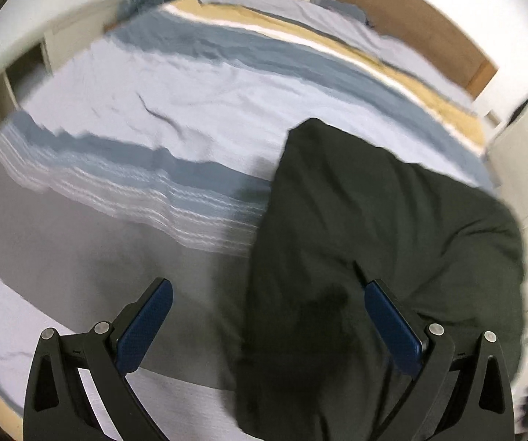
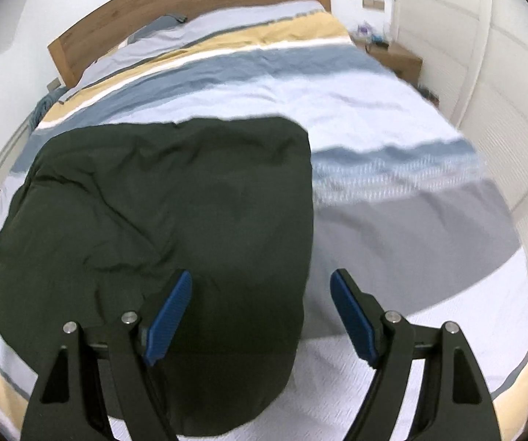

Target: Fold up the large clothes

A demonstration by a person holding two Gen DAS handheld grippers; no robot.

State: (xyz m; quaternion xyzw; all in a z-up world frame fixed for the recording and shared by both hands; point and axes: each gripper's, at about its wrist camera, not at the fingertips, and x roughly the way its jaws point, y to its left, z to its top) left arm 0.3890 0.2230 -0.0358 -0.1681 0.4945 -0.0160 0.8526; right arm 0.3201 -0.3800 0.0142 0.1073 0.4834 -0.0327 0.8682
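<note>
My left wrist camera looks steeply down along my own fingers from above the foot of the bed [image 1: 176, 84], with the headboard [image 1: 355, 3] far off at the top. My right wrist camera faces the same way from close alongside. Both share the dark green garment [image 1: 374, 220] [image 2: 161, 202] and the striped duvet.

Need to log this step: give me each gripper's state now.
Left gripper: open, holding nothing, above the dark green garment.
Right gripper: open, holding nothing, above the same garment's edge.
</note>
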